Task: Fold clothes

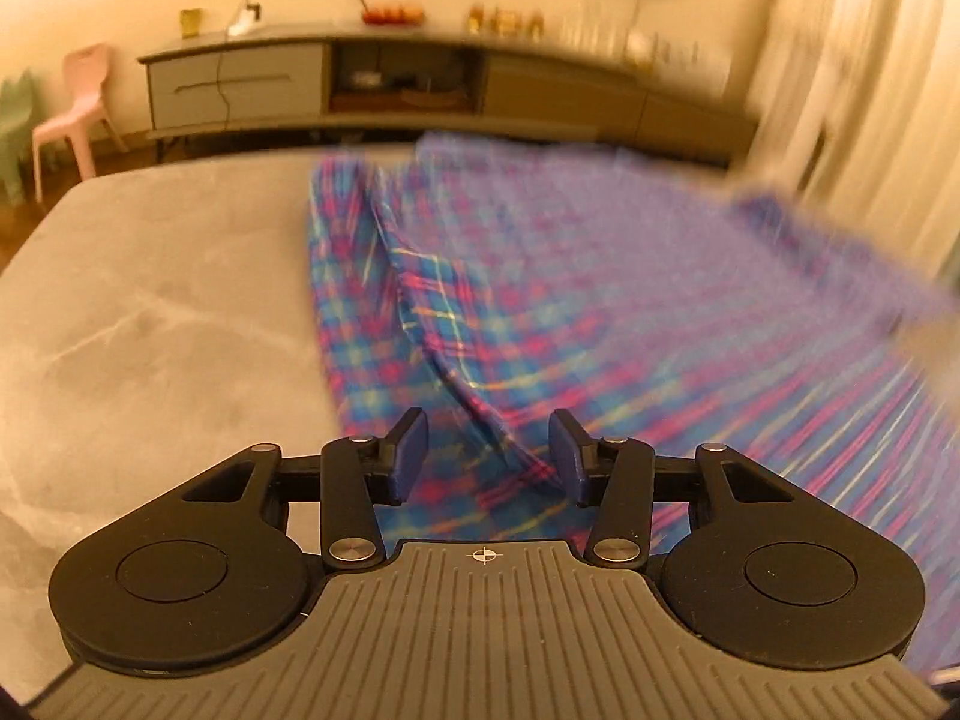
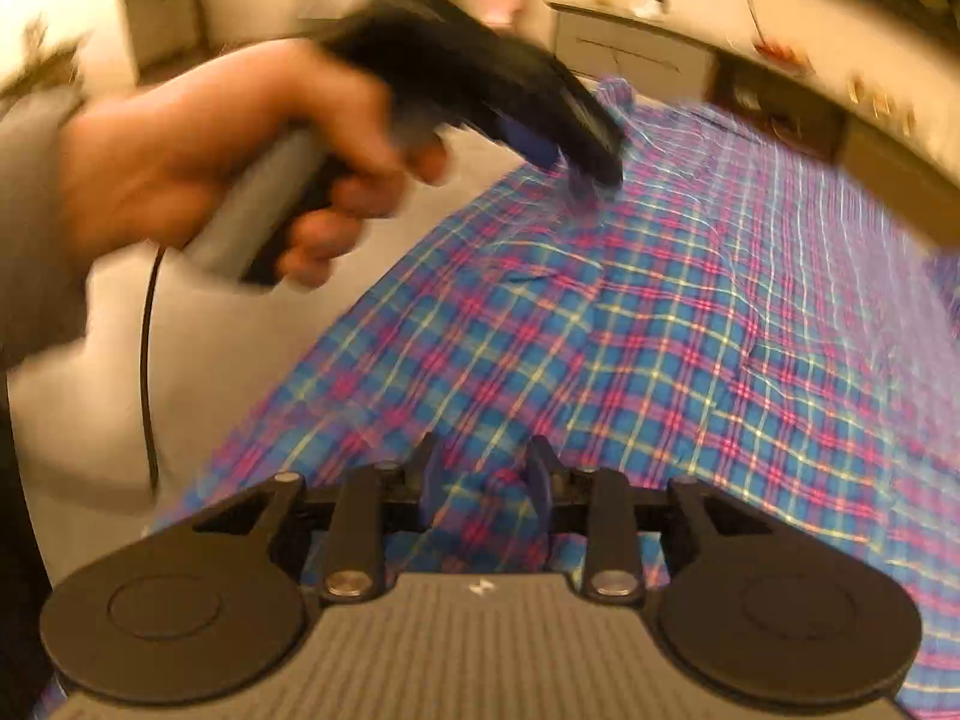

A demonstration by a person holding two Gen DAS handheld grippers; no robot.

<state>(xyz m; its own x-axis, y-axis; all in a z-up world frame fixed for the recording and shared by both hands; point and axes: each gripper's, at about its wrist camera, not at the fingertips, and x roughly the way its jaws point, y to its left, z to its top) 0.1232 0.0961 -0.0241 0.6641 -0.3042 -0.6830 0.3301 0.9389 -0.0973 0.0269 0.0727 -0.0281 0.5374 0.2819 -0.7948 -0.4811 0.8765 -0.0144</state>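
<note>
A blue, pink and yellow plaid shirt (image 1: 540, 300) lies spread over a grey table (image 1: 150, 312); it also fills the right wrist view (image 2: 630, 330). My left gripper (image 1: 489, 450) is open just above the shirt, with a raised fold edge running between its fingers. My right gripper (image 2: 486, 480) is open low over the shirt, with a small bunch of cloth between its fingers. The left gripper (image 2: 576, 174), held in a hand, also shows blurred at the top of the right wrist view, its tips at the shirt's far part.
A long low cabinet (image 1: 384, 84) stands beyond the table. A pink chair (image 1: 78, 108) is at the far left. Pale curtains (image 1: 870, 90) hang at the right. A black cable (image 2: 147, 360) hangs from the left gripper's handle.
</note>
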